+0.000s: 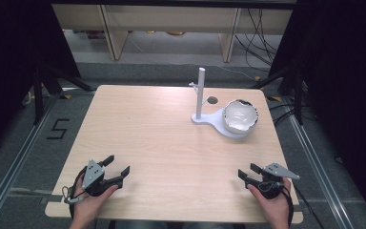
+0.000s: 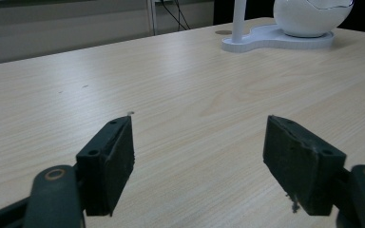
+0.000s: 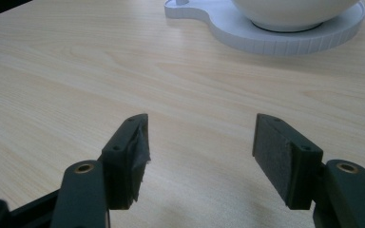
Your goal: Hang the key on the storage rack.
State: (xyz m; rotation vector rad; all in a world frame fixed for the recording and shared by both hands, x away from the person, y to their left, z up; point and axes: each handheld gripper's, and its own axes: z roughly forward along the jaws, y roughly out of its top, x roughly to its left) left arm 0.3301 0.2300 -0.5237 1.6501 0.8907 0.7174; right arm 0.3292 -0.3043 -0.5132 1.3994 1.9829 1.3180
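A white stand (image 1: 209,119) sits at the table's far right, with an upright white post (image 1: 200,90) and a small side hook. A white bowl (image 1: 239,115) with a dark rim rests on the stand's round base (image 3: 285,35); it also appears in the left gripper view (image 2: 309,16). My left gripper (image 1: 116,165) rests open near the front left edge, held by a hand. My right gripper (image 1: 248,171) is open near the front right edge. Nothing lies between either gripper's pads (image 2: 119,156) (image 3: 275,152).
The light wooden table (image 1: 162,143) has a small round hole (image 1: 212,100) behind the stand. Beyond it are wooden furniture legs, cables on the floor and dark curtains at both sides. A floor mark "5" (image 1: 58,129) lies to the left.
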